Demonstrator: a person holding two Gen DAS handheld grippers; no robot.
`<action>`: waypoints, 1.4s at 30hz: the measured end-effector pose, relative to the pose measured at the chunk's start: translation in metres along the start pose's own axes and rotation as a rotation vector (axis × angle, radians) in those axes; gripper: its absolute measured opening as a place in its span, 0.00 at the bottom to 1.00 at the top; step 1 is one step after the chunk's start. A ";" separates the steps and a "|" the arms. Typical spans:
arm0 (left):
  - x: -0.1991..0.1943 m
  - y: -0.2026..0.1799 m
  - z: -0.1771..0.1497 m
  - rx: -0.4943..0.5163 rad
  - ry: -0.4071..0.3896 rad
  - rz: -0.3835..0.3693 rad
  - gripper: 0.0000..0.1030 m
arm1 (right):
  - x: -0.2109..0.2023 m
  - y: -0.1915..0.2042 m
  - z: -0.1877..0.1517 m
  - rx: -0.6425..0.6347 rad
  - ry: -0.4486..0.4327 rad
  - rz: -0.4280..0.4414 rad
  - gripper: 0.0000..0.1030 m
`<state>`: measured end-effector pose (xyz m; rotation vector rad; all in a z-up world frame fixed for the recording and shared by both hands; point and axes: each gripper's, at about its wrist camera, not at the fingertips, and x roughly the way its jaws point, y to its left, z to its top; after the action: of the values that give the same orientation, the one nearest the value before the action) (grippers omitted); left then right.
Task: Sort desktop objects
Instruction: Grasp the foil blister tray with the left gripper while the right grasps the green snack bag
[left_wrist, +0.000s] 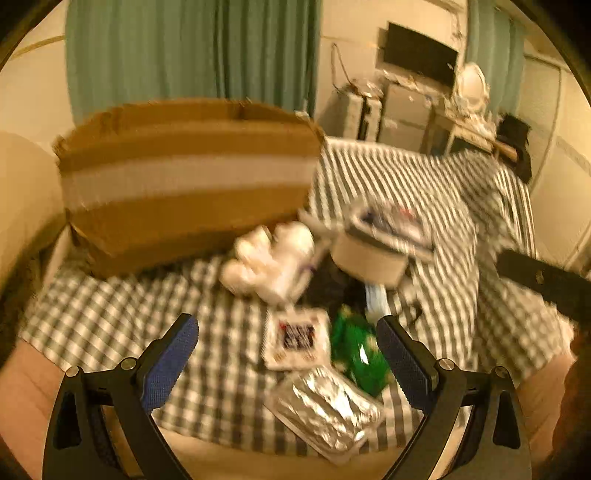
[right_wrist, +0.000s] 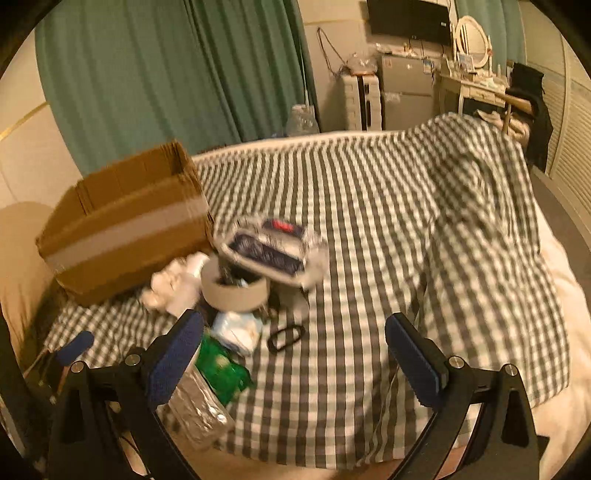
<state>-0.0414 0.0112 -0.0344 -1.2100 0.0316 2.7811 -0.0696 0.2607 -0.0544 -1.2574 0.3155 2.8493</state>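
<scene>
Both claws stand wide open and hold nothing. Directly under the left gripper (left_wrist: 288, 354), between its spread fingers, lies the foil packet (left_wrist: 325, 410); its long axis runs from near-right to far-left. Just beyond the packet are a white card (left_wrist: 295, 338) and a green bag (left_wrist: 356, 345). The right gripper (right_wrist: 293, 349) hovers to the right of the packet, so the left is nearer. Far behind the packet waits the cardboard box (left_wrist: 184, 177).

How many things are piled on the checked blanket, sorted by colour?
Brown: 2, cardboard box, tape roll
White: 2, white bundle, card packet
Green: 1, green packet
Silver: 1, foil pack
Black: 1, black loop
Total: 7

Blurred pile may hide more.
</scene>
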 end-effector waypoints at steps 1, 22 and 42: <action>0.005 -0.005 -0.008 0.021 0.012 0.004 0.97 | 0.005 -0.002 -0.003 0.003 0.010 -0.004 0.96; 0.083 -0.017 -0.062 0.092 0.180 -0.035 1.00 | 0.030 -0.004 -0.016 -0.014 0.088 -0.025 0.96; 0.062 0.011 -0.050 0.002 0.260 -0.061 0.60 | 0.048 0.022 -0.029 -0.099 0.157 0.036 0.96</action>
<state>-0.0478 0.0029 -0.1140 -1.5356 0.0185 2.5540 -0.0828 0.2303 -0.1046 -1.5134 0.2031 2.8337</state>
